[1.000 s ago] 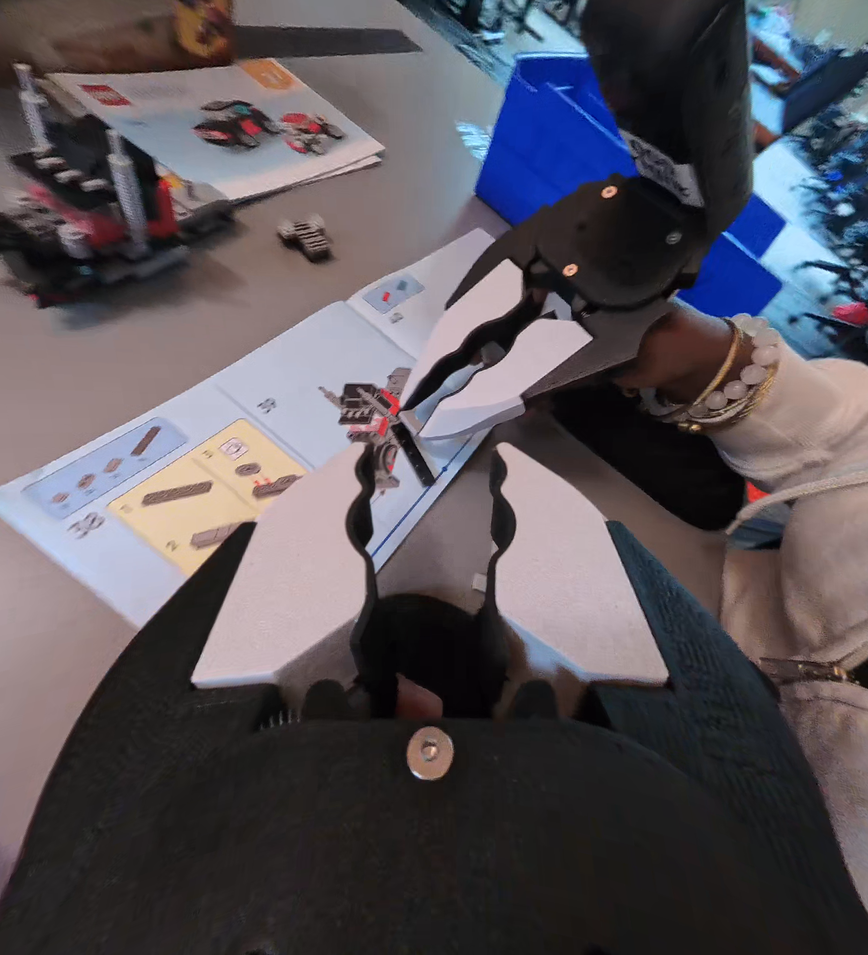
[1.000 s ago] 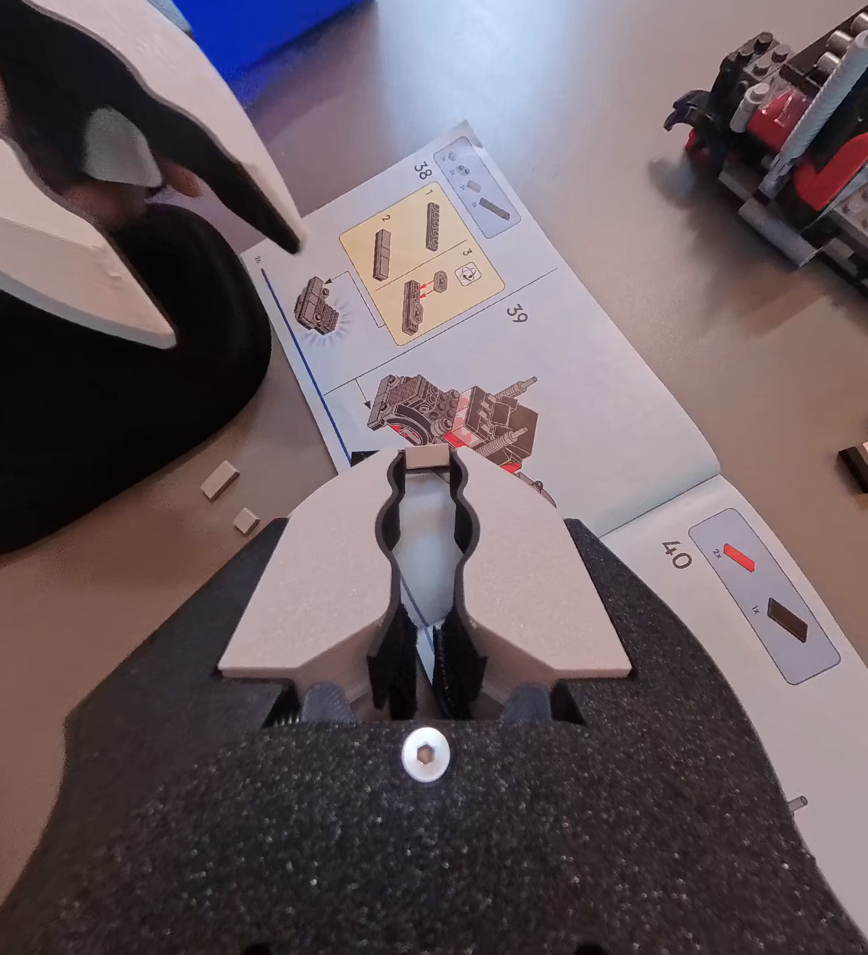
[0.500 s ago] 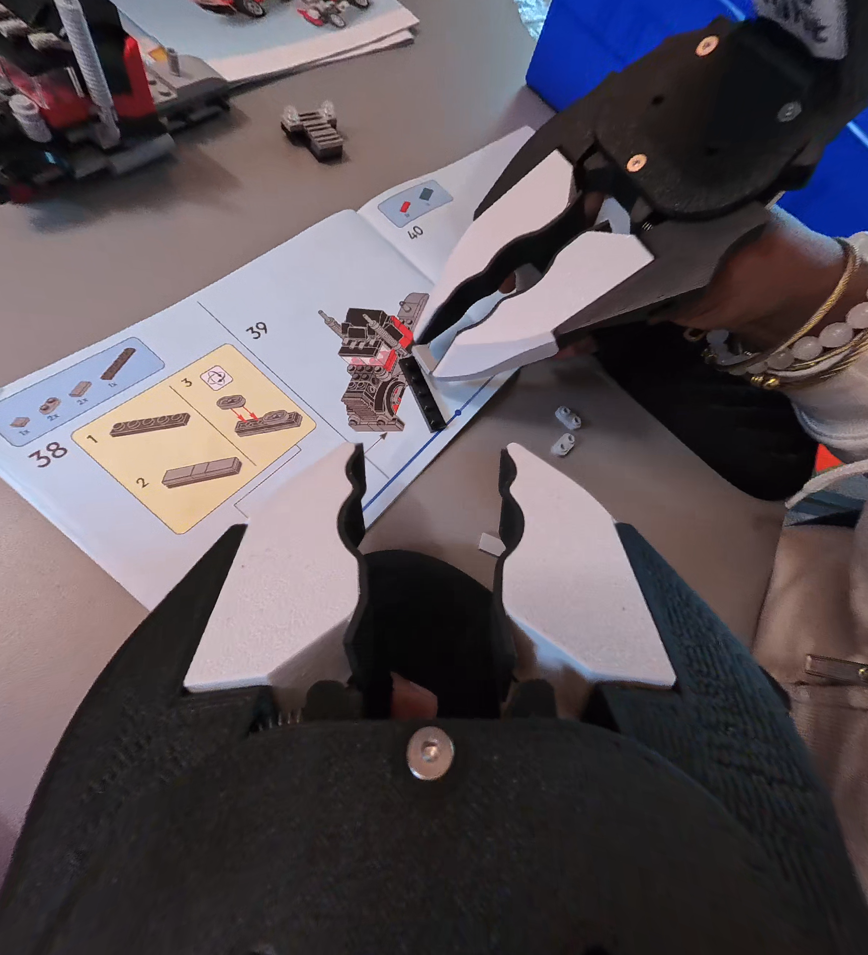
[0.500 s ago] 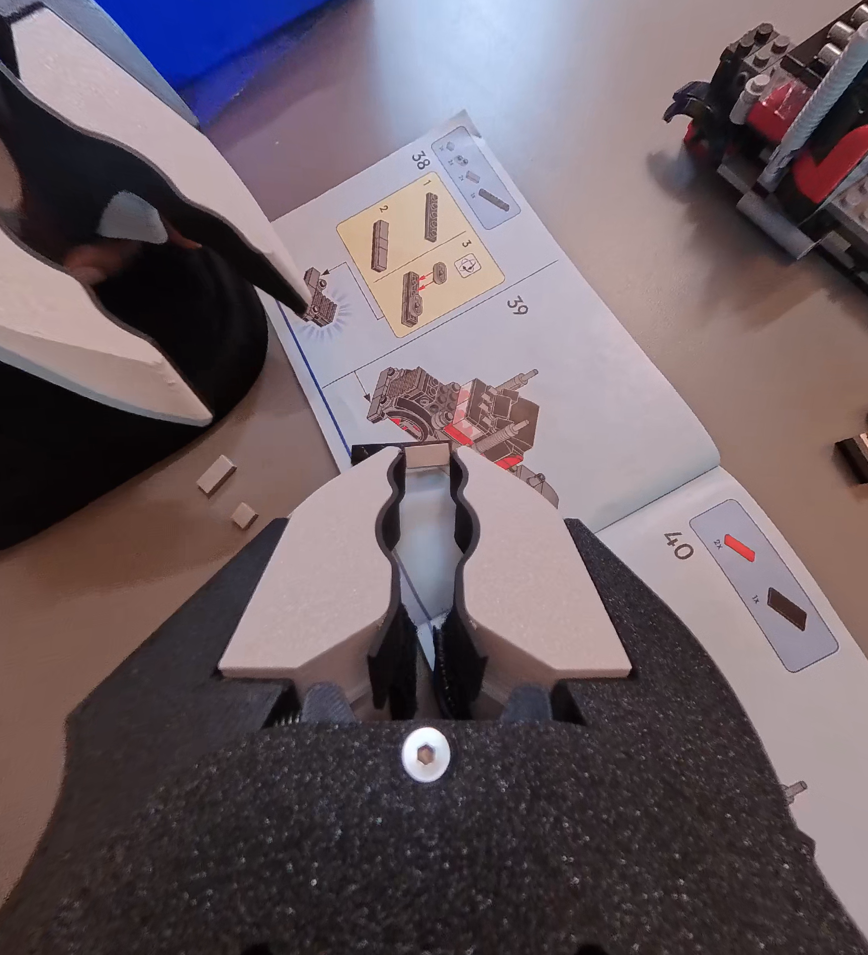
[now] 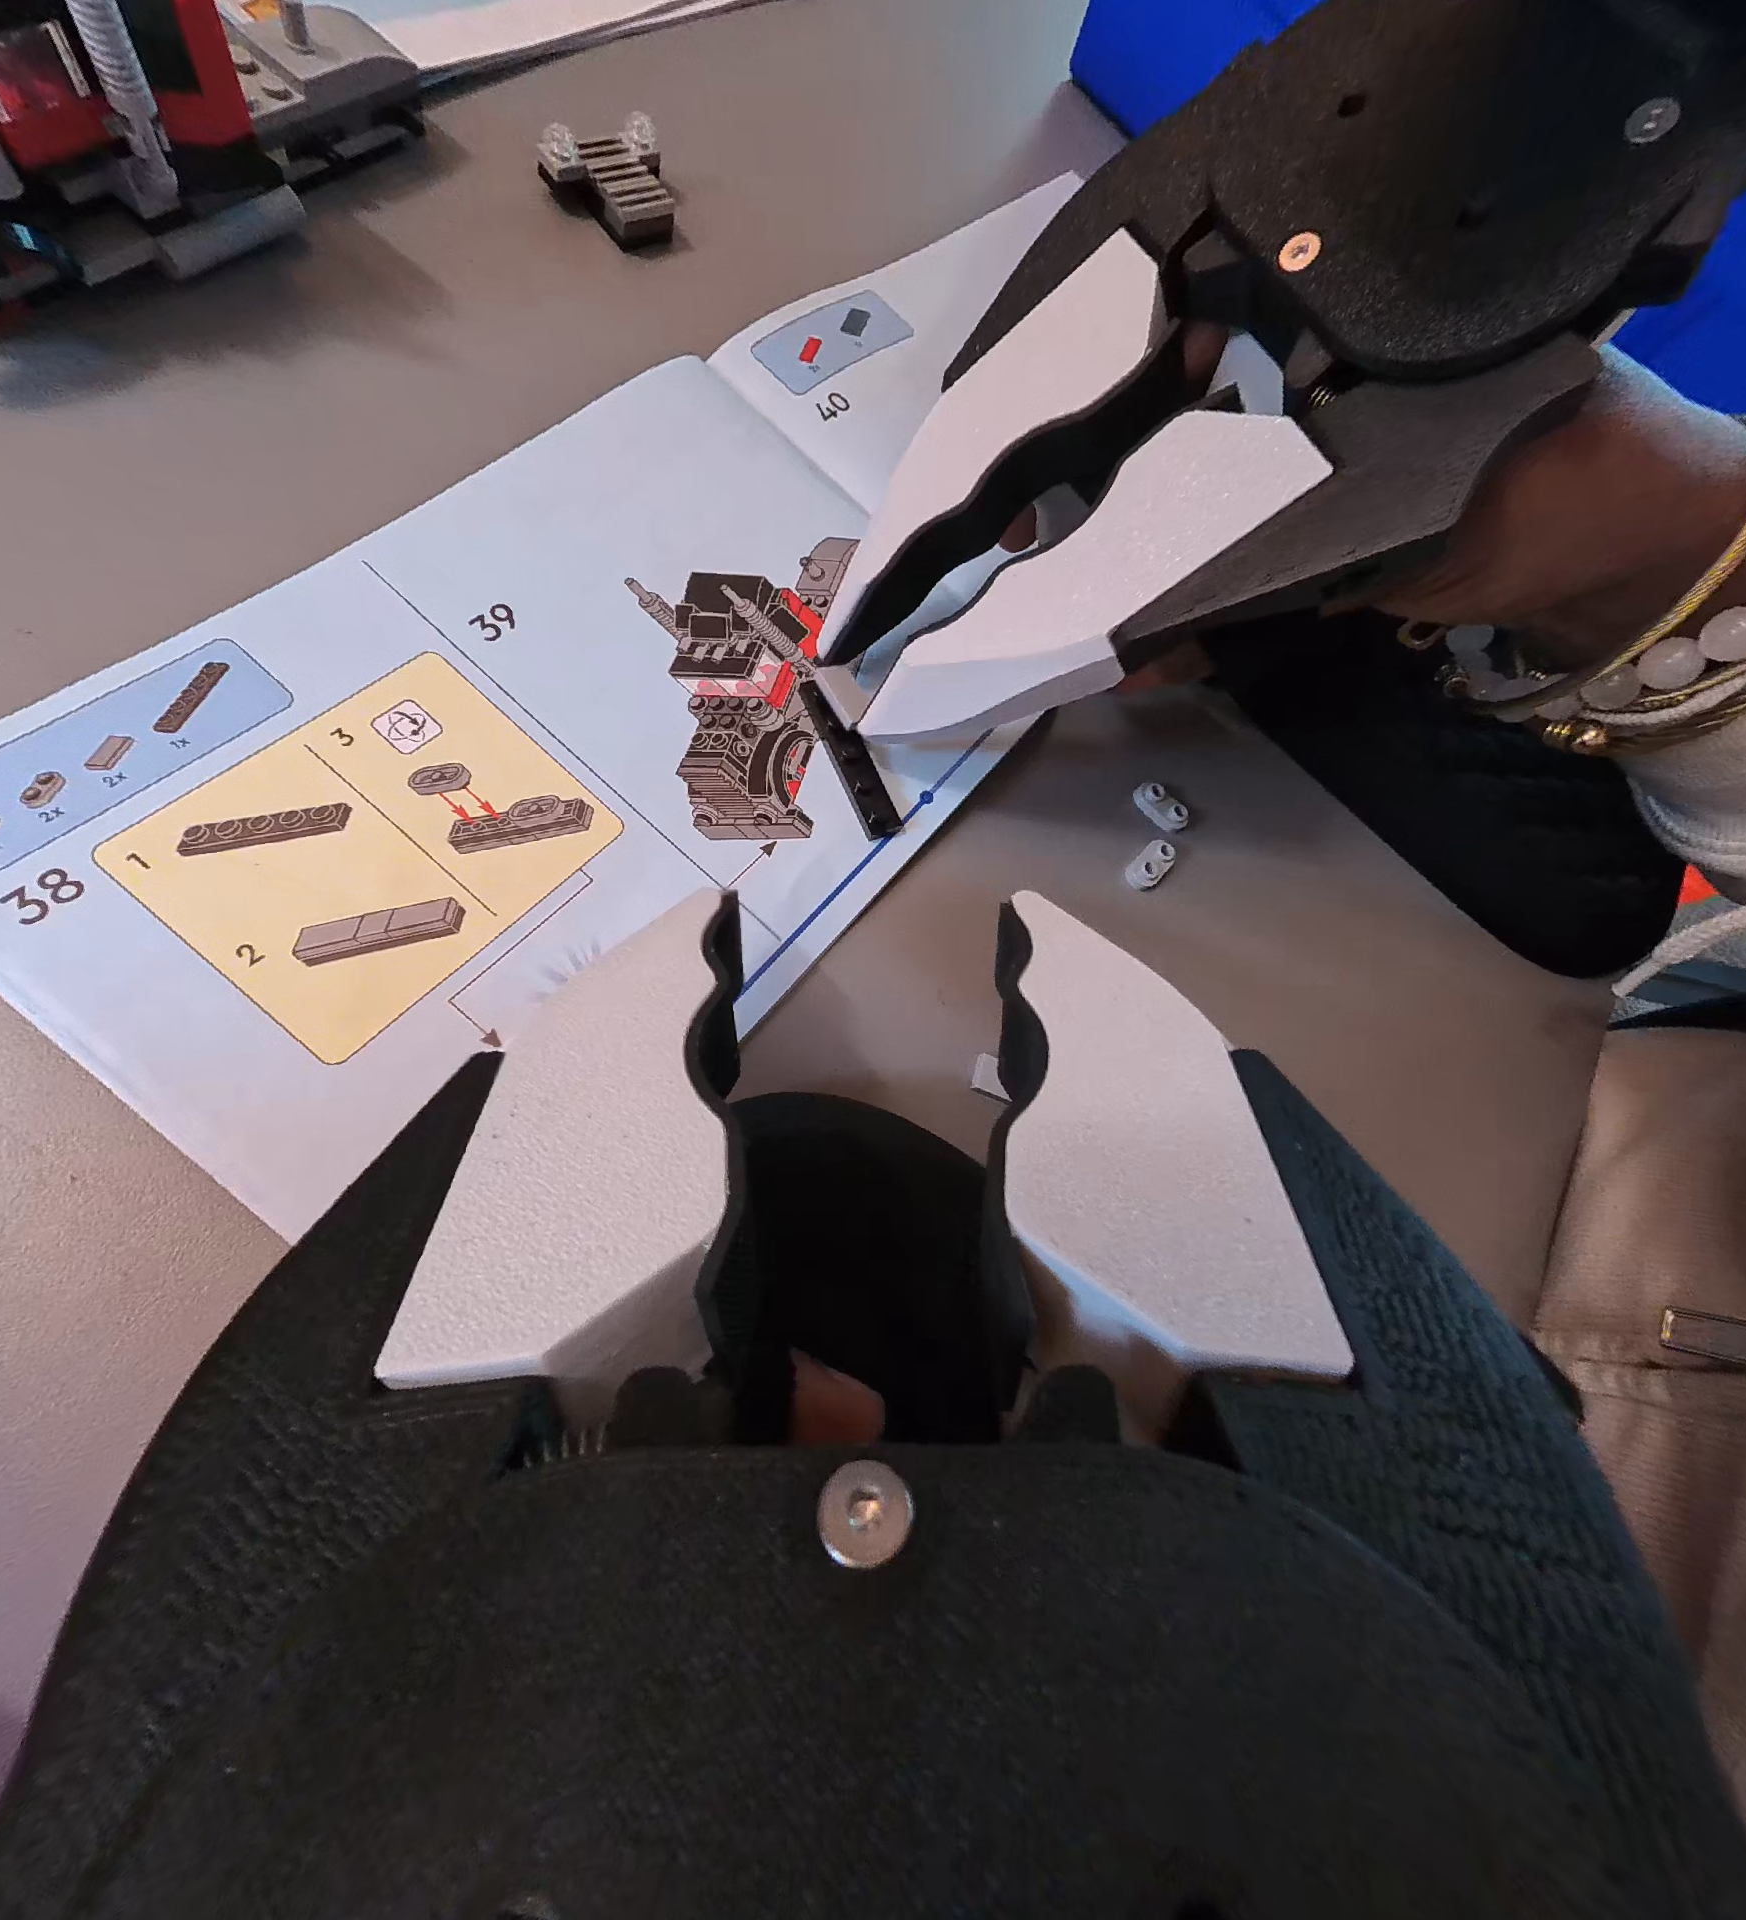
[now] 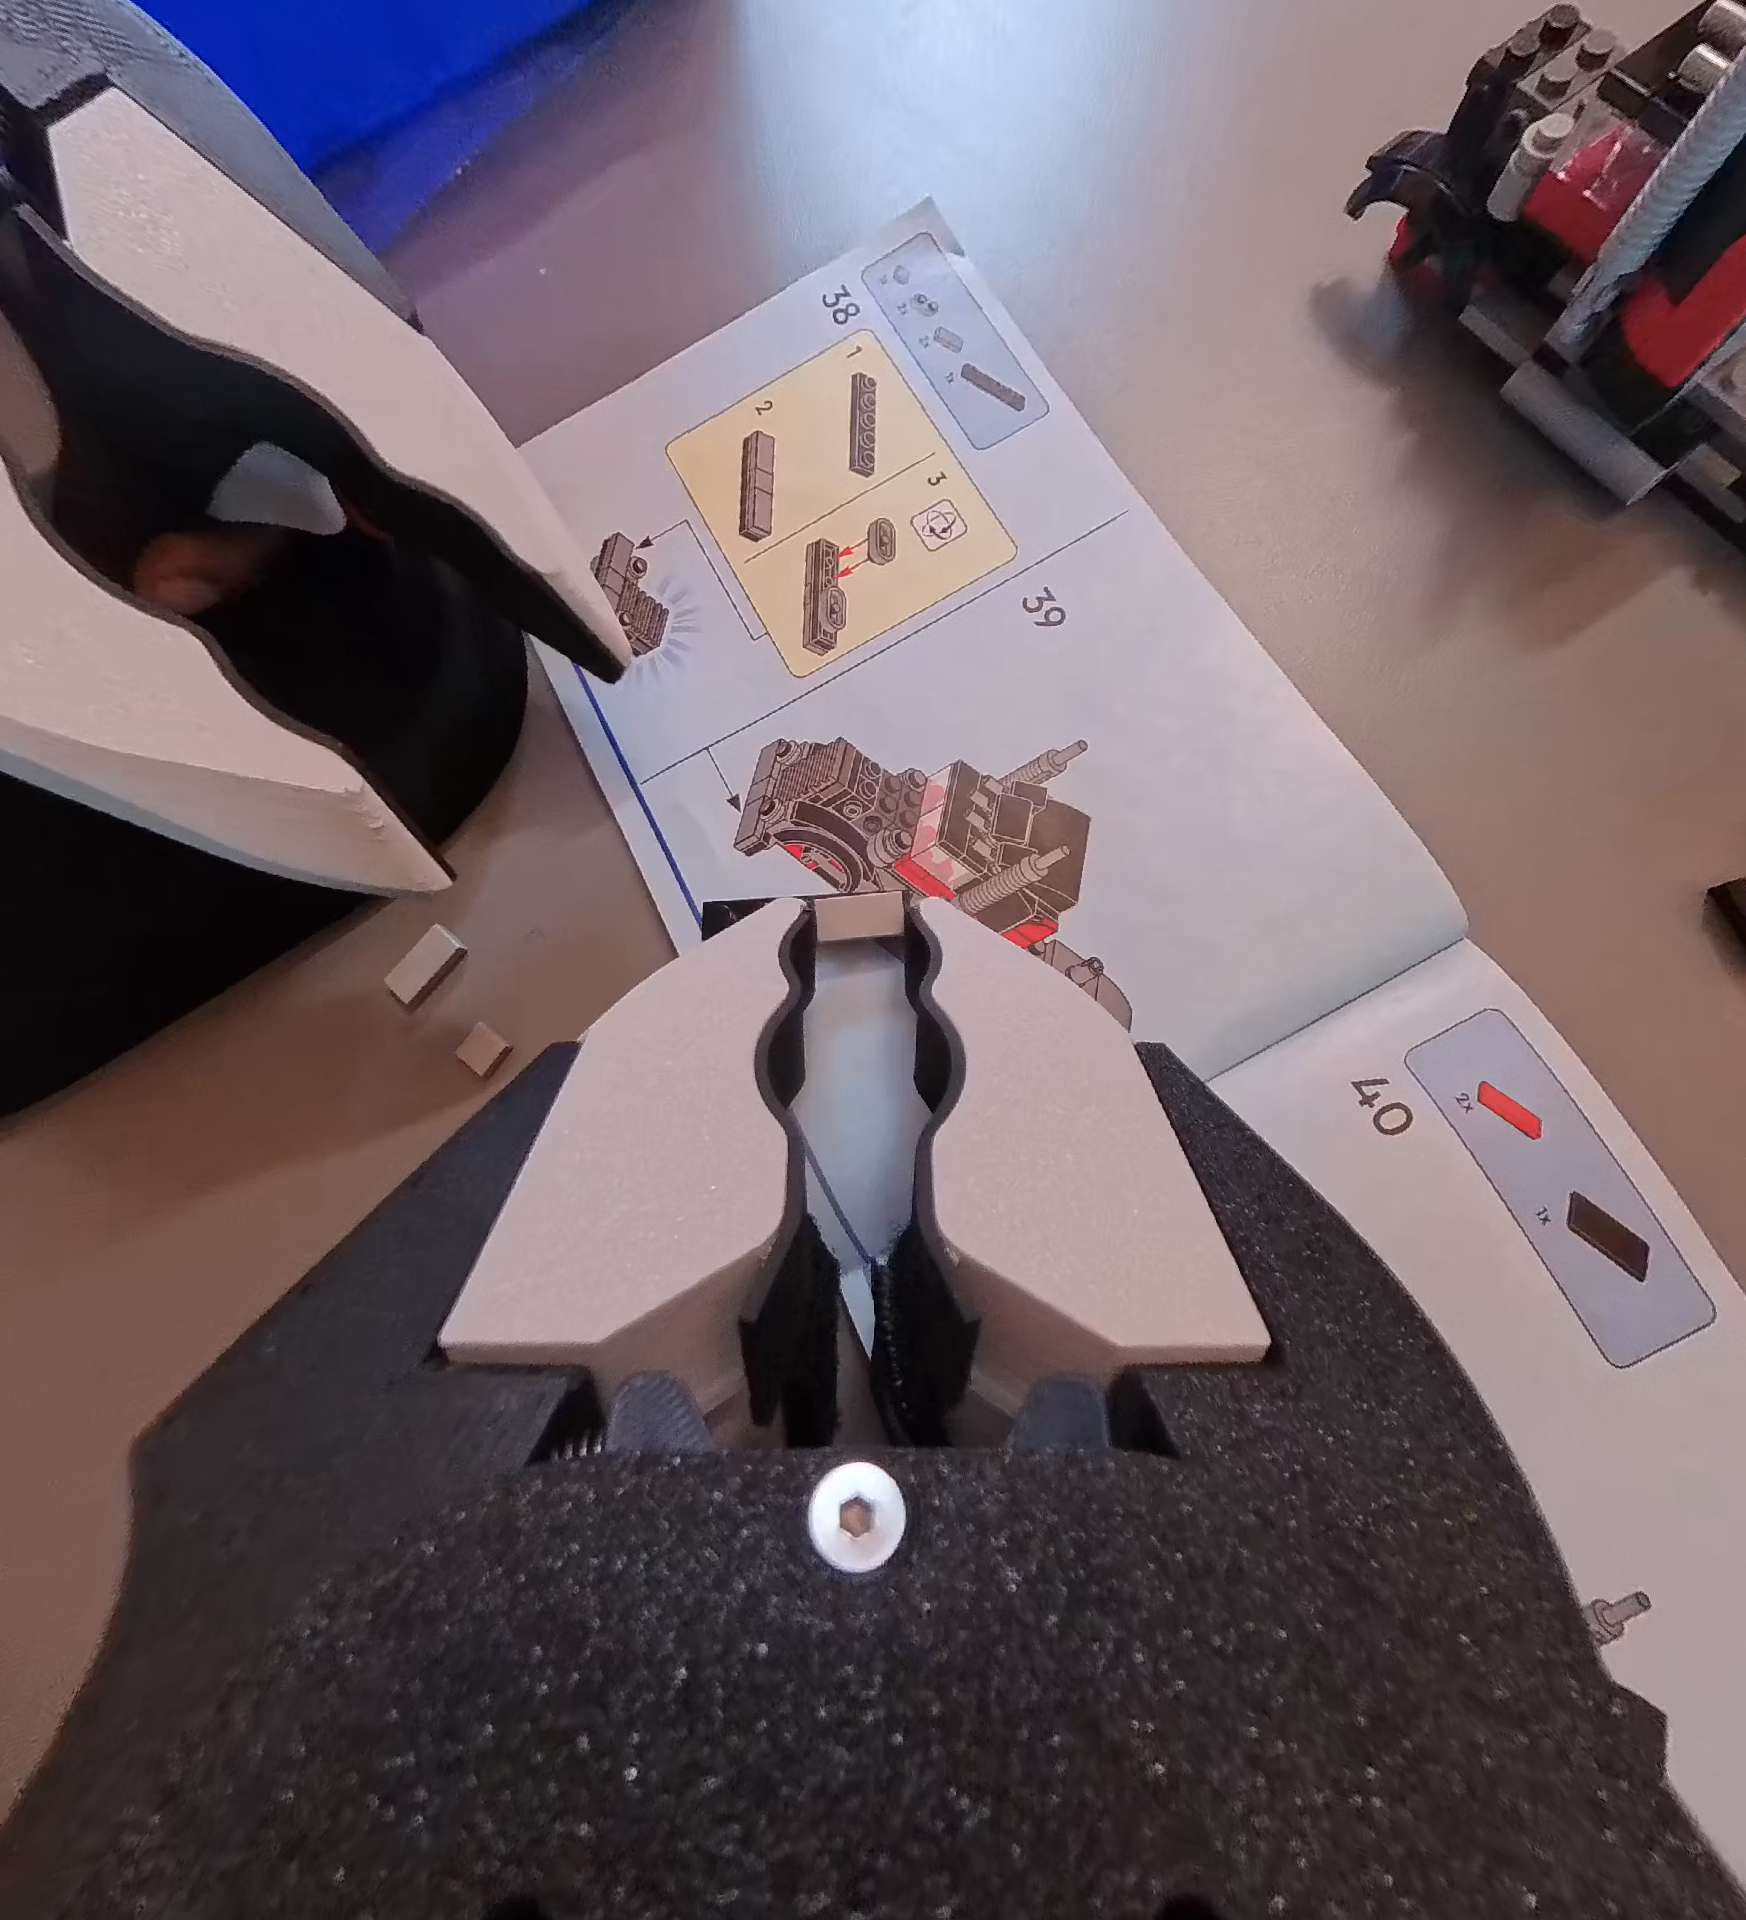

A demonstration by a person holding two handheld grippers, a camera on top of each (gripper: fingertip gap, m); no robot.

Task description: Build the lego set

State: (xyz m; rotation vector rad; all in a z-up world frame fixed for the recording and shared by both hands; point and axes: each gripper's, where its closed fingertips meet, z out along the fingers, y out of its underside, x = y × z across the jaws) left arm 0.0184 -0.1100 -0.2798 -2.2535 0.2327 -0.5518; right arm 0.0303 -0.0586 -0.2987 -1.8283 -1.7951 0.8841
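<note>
Grey and smooth-topped, the small flat tile [image 6: 855,920] is sitting pinched between the tips of my right gripper [image 6: 856,914], which is pressing it down over the end of a thin black plate [image 5: 853,764] lying on the open instruction booklet [image 5: 536,582]. I am judging the tile to be nearly weightless, rigid and slick, so I am holding it by its two short edges; any squeeze off square would likely flick it out. My left gripper [image 5: 864,909] is hovering just beside the booklet's edge with its jaws apart and empty. Only the left wrist view is showing the plate's studded length and two little rounded grey pieces [image 5: 1155,836] on the table [image 5: 1264,987]. Only the right wrist view is showing two loose grey tiles [image 6: 443,992] beside the left gripper, while the partly built model [image 6: 1679,260] is standing well apart.
</note>
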